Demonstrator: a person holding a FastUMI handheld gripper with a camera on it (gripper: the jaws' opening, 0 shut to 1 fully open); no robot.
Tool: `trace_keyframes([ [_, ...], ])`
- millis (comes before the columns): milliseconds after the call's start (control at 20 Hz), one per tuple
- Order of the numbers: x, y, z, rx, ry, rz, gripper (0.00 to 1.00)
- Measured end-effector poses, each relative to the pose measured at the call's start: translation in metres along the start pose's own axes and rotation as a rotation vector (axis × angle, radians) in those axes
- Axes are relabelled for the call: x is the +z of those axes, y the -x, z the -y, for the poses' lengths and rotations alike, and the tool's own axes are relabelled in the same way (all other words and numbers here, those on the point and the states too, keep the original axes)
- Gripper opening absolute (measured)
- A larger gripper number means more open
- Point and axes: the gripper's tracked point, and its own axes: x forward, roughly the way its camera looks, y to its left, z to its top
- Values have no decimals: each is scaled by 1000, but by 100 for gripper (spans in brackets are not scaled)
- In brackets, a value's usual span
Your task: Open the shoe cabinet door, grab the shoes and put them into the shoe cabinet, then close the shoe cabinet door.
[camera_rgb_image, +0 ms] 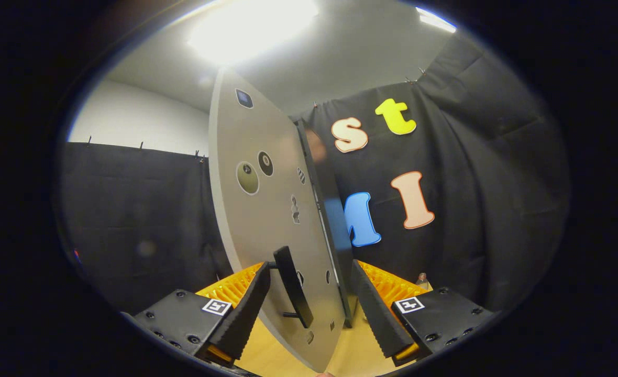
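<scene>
Straddling grey sticker-dotted door (267, 209), tool (309, 309) agape

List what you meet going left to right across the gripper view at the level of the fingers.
Left finger → door handle → cabinet door, seen nearly edge-on between the fingers → right finger → small bottle beyond it. The gripper stands open around the door and handle.

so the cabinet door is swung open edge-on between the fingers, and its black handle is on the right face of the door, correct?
Not quite. The gripper view shows the door swung open between the open gripper's fingers, but the black handle is on its left face, beside the left finger, not the right face.
</scene>
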Motion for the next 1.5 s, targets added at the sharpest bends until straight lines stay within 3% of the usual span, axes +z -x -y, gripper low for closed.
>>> trace_keyframes([
  [200,-22,-14,-11,93,42,-71,97],
  [450,-23,-21,-22,135,143,-62,97],
  [800,-33,-42,-44,147,130,-82,97],
  [1500,-60,-115,-140,193,169,-82,97],
])
